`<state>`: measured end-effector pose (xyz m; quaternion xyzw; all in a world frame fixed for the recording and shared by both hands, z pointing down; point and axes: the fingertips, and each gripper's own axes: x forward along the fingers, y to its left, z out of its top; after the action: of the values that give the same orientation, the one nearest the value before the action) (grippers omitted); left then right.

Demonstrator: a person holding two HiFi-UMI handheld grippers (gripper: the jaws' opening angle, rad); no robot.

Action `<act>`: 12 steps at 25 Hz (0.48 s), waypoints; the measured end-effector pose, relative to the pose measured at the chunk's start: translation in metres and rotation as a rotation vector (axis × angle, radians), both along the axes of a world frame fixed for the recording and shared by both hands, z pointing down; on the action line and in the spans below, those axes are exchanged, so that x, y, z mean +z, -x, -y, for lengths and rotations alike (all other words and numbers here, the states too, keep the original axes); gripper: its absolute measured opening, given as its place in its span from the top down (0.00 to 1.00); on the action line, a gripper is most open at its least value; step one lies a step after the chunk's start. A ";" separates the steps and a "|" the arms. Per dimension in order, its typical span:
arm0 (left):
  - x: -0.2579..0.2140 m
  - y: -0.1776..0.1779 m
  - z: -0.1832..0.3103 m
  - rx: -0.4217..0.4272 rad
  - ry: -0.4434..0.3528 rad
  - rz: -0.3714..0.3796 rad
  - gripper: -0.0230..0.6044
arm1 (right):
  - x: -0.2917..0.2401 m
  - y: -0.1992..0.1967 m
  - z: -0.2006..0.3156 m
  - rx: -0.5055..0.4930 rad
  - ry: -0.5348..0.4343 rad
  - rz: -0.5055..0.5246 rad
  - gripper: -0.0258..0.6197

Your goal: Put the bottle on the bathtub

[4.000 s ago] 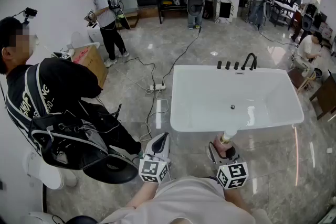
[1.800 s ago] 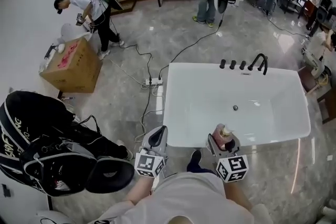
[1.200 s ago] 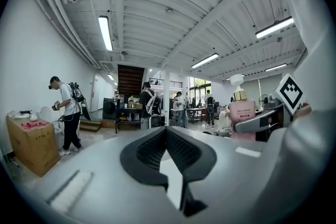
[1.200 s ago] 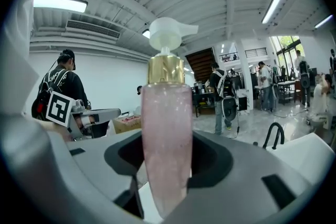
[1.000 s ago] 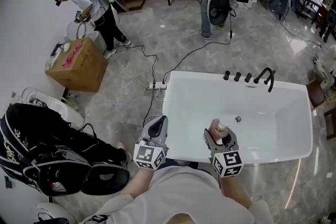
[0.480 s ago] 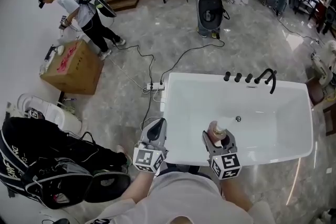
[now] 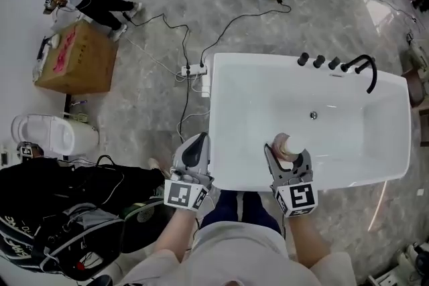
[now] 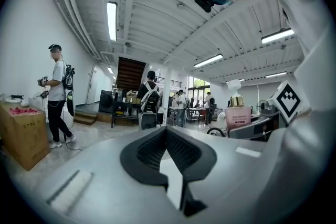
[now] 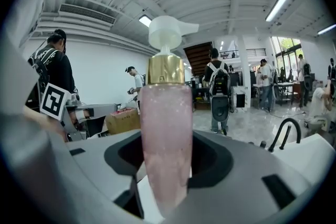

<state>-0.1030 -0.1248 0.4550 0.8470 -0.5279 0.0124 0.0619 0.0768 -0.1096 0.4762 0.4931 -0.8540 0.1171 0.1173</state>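
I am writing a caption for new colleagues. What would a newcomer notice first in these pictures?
The big white bathtub fills the middle right of the head view, with a black faucet on its far rim. Over its near rim, the right hand-held gripper is shut on a pink pump bottle, held upright. The left hand-held gripper, shut and empty, is at the bathtub's near left corner.

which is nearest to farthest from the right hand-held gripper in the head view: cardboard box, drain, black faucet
1. drain, in the tub just ahead of the right hand-held gripper
2. black faucet, tub's far right rim
3. cardboard box, far left
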 end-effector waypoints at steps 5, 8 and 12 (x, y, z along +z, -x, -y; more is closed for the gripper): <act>0.051 0.005 0.002 0.025 0.014 0.021 0.95 | 0.055 0.009 0.009 0.001 0.012 0.012 0.62; 0.093 0.005 0.007 0.023 0.042 0.034 0.95 | 0.093 0.011 0.016 0.012 0.033 0.011 0.62; 0.143 0.016 0.019 0.022 0.085 0.024 0.95 | 0.142 0.023 0.028 0.030 0.085 0.009 0.62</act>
<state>-0.1185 -0.1435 0.5982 0.8492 -0.5181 0.0458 0.0912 0.0538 -0.1376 0.6187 0.4997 -0.8415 0.1572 0.1323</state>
